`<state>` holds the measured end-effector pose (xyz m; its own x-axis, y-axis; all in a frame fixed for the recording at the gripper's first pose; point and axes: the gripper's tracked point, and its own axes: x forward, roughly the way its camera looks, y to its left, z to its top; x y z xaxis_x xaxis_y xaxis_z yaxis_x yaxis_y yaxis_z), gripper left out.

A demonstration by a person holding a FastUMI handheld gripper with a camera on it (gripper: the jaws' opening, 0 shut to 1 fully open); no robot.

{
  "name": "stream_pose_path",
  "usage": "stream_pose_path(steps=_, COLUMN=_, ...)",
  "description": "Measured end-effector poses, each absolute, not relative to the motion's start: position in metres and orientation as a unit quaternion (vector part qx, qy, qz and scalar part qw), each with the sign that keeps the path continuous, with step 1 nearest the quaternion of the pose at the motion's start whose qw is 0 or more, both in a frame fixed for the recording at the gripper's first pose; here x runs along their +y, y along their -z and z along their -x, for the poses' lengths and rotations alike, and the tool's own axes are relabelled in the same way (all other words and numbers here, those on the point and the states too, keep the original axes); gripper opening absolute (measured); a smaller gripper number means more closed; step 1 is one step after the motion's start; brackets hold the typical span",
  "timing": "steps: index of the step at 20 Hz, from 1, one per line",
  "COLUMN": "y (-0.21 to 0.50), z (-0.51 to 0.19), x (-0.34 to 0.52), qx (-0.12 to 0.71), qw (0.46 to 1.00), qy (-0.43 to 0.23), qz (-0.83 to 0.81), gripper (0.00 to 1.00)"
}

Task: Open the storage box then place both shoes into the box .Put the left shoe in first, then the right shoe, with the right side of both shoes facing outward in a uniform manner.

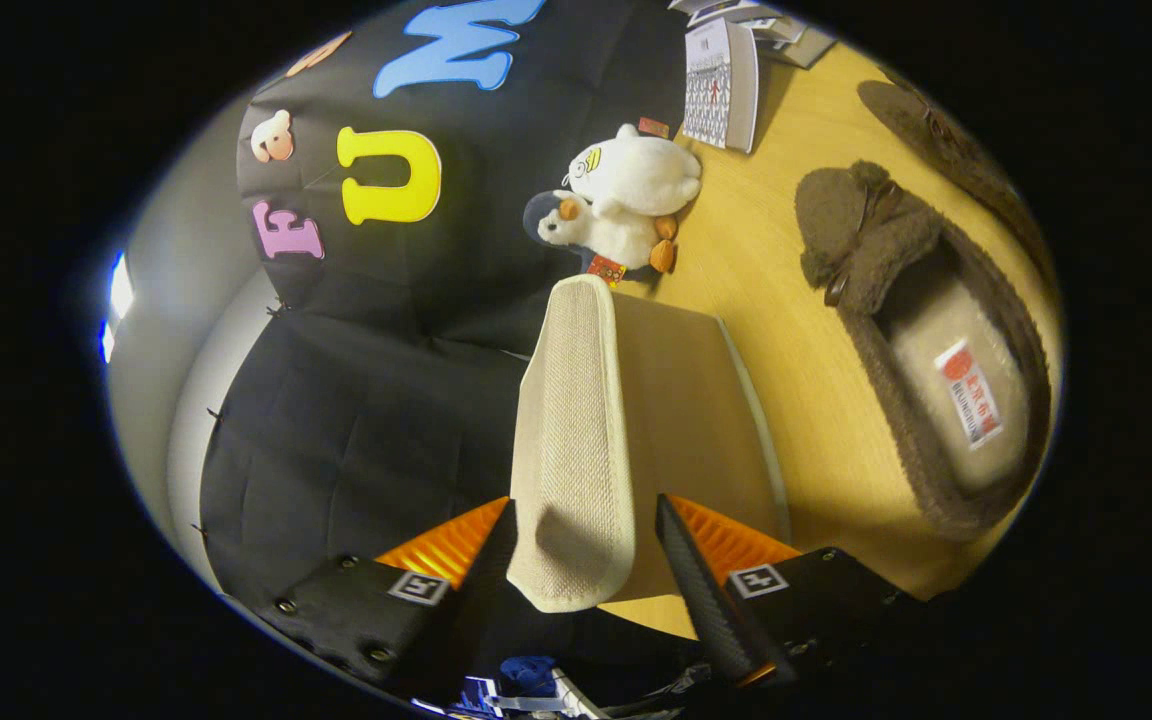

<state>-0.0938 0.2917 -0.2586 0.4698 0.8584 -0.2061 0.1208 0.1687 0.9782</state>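
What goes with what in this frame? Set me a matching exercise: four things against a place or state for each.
Things:
1. beige lid
2. brown shoe
3. plush penguin
4. booklet

Places or states:
A. standing on the table beyond the penguin
B. between the fingers of the hand-held gripper
C. lying against the black cloth wall
D. flat on the wooden table, opening upward

Pairs: 1-B, 2-D, 3-C, 4-A

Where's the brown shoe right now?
In the gripper view, the brown shoe lies on the wooden table, beside the box lid that sits between the hand-held gripper fingers, stuffed penguin beyond.
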Motion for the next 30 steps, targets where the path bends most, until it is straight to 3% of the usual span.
stream_pose_path(steps=1, y=0.256, z=0.095, x=0.297, qx=0.433, qw=0.622, qy=-0.292, qz=-0.584, gripper=0.67)
stream_pose_path(steps=2, y=0.258, z=0.097, x=0.298, qx=0.445, qw=0.611, qy=-0.291, qz=-0.587, gripper=0.66)
stream_pose_path(steps=6, y=0.251, z=0.084, x=0.294, qx=0.442, qw=0.581, qy=-0.269, qz=-0.628, gripper=0.22)
stream_pose_path(steps=10, y=0.244, z=0.077, x=0.296, qx=0.423, qw=0.608, qy=-0.282, qz=-0.611, gripper=0.22)
stream_pose_path(steps=11, y=0.236, z=0.082, x=0.283, qx=0.423, qw=0.610, qy=-0.289, qz=-0.605, gripper=0.00)
stream_pose_path(steps=18, y=0.214, z=0.078, x=0.280, qx=0.421, qw=0.629, qy=-0.305, qz=-0.578, gripper=0.00)
stream_pose_path(steps=30, y=0.096, z=0.070, x=0.322, qx=0.374, qw=0.699, qy=-0.360, qz=-0.493, gripper=0.00)
